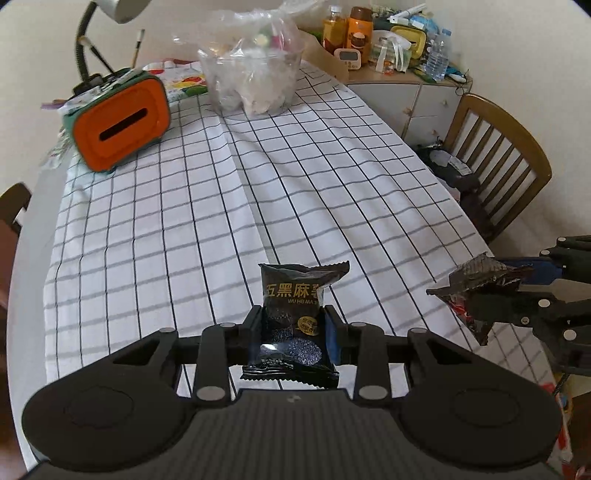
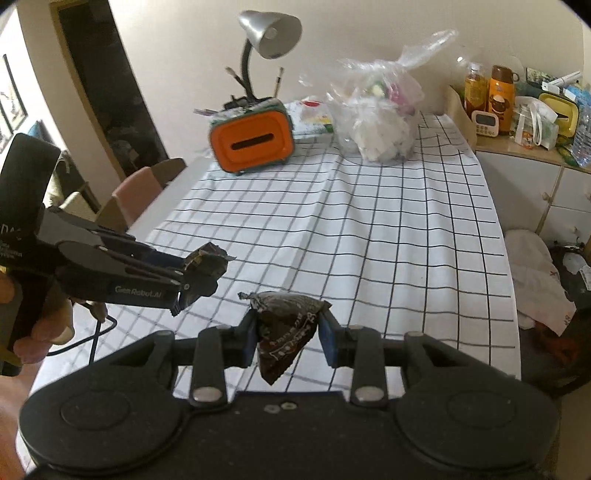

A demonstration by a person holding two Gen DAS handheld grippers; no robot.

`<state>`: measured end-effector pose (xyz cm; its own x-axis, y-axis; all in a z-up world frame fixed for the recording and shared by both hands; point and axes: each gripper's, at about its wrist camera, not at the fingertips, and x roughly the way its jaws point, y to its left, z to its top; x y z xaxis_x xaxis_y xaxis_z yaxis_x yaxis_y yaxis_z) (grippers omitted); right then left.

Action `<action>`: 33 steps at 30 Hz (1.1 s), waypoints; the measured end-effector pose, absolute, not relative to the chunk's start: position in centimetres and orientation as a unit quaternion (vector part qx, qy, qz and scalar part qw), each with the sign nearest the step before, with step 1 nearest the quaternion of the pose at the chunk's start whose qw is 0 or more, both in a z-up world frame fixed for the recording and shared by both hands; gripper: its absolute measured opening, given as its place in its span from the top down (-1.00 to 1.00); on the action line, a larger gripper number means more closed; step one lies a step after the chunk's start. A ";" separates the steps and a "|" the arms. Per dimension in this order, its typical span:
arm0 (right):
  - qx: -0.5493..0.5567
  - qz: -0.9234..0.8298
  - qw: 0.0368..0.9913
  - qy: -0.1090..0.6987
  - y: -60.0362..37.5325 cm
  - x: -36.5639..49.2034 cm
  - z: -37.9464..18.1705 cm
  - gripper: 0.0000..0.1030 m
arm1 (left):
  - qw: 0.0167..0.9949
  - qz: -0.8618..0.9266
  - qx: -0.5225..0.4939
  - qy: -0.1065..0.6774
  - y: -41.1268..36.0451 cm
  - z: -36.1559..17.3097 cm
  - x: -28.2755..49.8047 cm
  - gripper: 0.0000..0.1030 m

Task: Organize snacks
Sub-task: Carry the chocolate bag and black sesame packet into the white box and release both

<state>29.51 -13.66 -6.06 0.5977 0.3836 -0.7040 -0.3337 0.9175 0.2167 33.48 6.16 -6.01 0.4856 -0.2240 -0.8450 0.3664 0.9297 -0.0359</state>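
Observation:
My left gripper [image 1: 293, 325] is shut on a black snack packet [image 1: 295, 314] with white and gold lettering, held upright above the near edge of the checked tablecloth [image 1: 229, 192]. My right gripper [image 2: 288, 328] is shut on a dark brown crinkled snack packet [image 2: 286, 328], also held above the near edge. In the left wrist view the right gripper [image 1: 506, 291] with its brown packet [image 1: 476, 291] is at the right. In the right wrist view the left gripper [image 2: 195, 273] is at the left, its packet [image 2: 208, 262] seen edge-on.
At the far end of the table stand an orange and green box with a slot [image 1: 118, 122], a desk lamp [image 2: 269, 33] and a clear plastic bag of items [image 1: 255, 70]. A wooden chair [image 1: 502, 155] and a cluttered cabinet [image 1: 399, 48] are at the right.

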 end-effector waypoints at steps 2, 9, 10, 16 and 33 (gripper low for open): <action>0.031 0.210 0.892 0.400 -13.8 28.2 -5.5 0.36 | 0.860 -0.166 0.073 0.478 6.1 -5.4 31.7 0.35; 0.031 0.234 0.888 0.394 -14.8 24.0 -3.8 0.35 | 0.858 -0.153 0.057 0.487 5.8 -4.1 26.2 0.35; 0.031 0.237 0.888 0.393 -15.0 23.4 -3.6 0.35 | 0.858 -0.151 0.055 0.488 5.7 -4.0 25.5 0.35; 0.025 0.250 0.886 0.391 -15.7 19.9 -2.9 0.35 | 0.858 -0.137 0.058 0.491 5.3 -3.9 20.9 0.35; 0.020 0.260 0.865 0.429 -15.4 14.2 -6.2 0.35 | 0.843 -0.111 0.053 0.523 3.8 -6.8 12.7 0.35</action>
<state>14.22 -15.42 -6.21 0.4972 0.4664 -0.7316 -0.4315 0.8645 0.2578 12.67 3.77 -6.83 0.4279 -0.1317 -0.8942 0.2436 0.9695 -0.0263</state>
